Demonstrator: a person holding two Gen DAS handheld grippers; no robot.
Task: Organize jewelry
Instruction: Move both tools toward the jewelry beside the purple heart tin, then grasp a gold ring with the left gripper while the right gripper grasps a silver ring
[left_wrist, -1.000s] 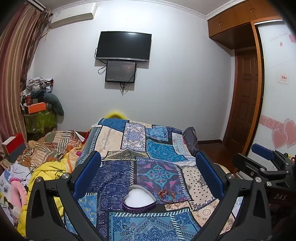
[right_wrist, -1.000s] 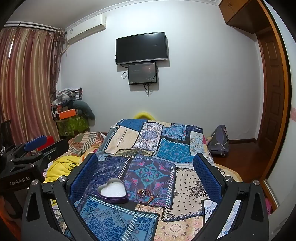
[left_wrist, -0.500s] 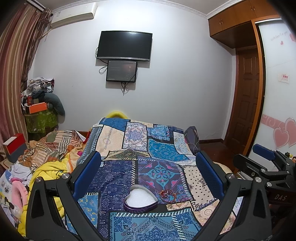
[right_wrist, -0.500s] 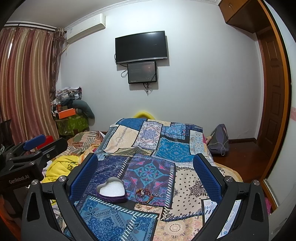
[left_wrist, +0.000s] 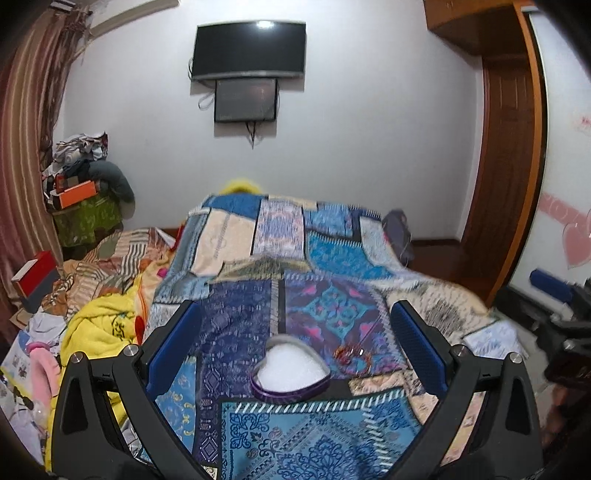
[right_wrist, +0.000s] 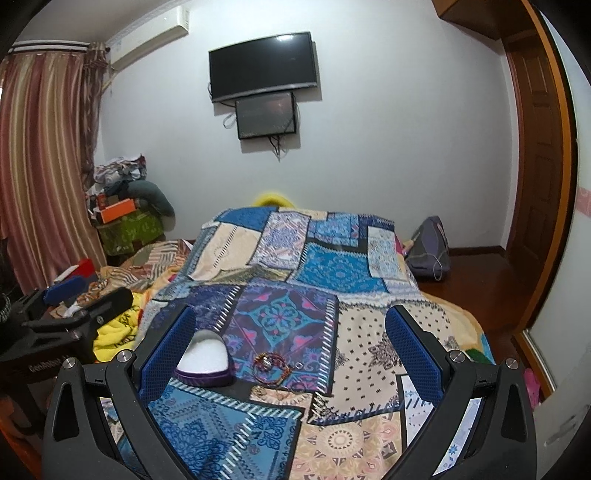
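Observation:
A heart-shaped purple box with white lining (left_wrist: 290, 373) sits on the patchwork bedspread (left_wrist: 306, 258). A reddish beaded bracelet (left_wrist: 352, 356) lies just right of it, apart from it. My left gripper (left_wrist: 293, 347) is open and empty, jaws wide either side of the box, above the bed. In the right wrist view the box (right_wrist: 205, 360) sits by the left finger and the bracelet (right_wrist: 271, 367) lies between the jaws. My right gripper (right_wrist: 290, 345) is open and empty.
Piled clothes and a yellow blanket (left_wrist: 99, 328) lie left of the bed. A grey bag (right_wrist: 428, 243) sits on the wooden floor at right. A TV (right_wrist: 264, 70) hangs on the far wall. A wardrobe and door (left_wrist: 509, 155) stand right.
Both grippers have tilted down and come closer to the bed; the box and bracelet appear larger and higher between the jaws. Both jaws stay open.

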